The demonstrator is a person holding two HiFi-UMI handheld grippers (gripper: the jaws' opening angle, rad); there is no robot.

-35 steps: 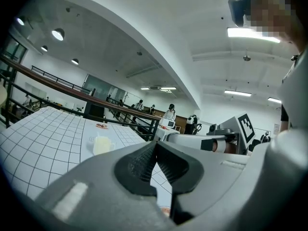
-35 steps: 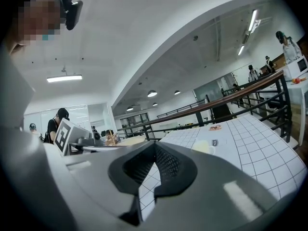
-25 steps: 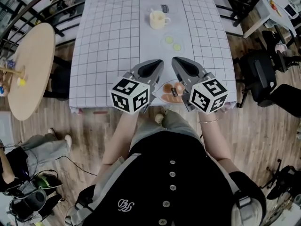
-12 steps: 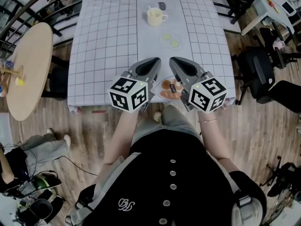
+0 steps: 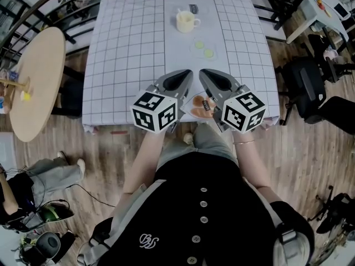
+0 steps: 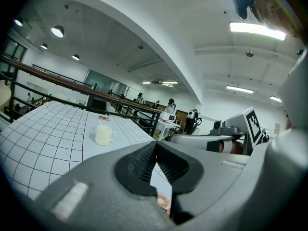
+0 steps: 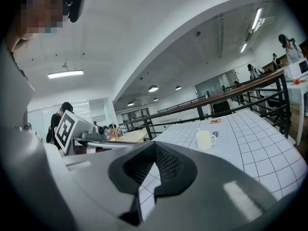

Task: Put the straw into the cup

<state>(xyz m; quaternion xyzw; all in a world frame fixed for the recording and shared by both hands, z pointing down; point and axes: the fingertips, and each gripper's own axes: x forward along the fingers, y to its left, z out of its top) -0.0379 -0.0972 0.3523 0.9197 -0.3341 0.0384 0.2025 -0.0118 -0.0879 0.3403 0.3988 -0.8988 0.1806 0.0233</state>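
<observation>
The bench [image 5: 133, 49], spread with a grid-patterned cloth, fills the upper middle of the head view. Both grippers hang over its near edge at the frame's centre. The left gripper [image 5: 186, 76] has its jaws together at the tips with nothing between them. The right gripper [image 5: 206, 75], just beside it, is likewise closed and empty. Between and below them a plate [image 5: 198, 107] lies at the bench's near edge. It carries orange-brown marks, and I cannot tell whether these are print or food. The cup [image 5: 186, 21], a cream mug, stands well apart from the grippers toward the top of the frame. A thin pale straw [image 5: 178, 11] seems to rise from its rim; the left gripper view shows the same line above the cup [image 6: 103, 134]. Two small green discs [image 5: 203, 50] lie between cup and plate. I judge the straw is probably in the cup already and the task at or near its end. If it is not, the next move calls for a long forward reach and opening one gripper.
</observation>
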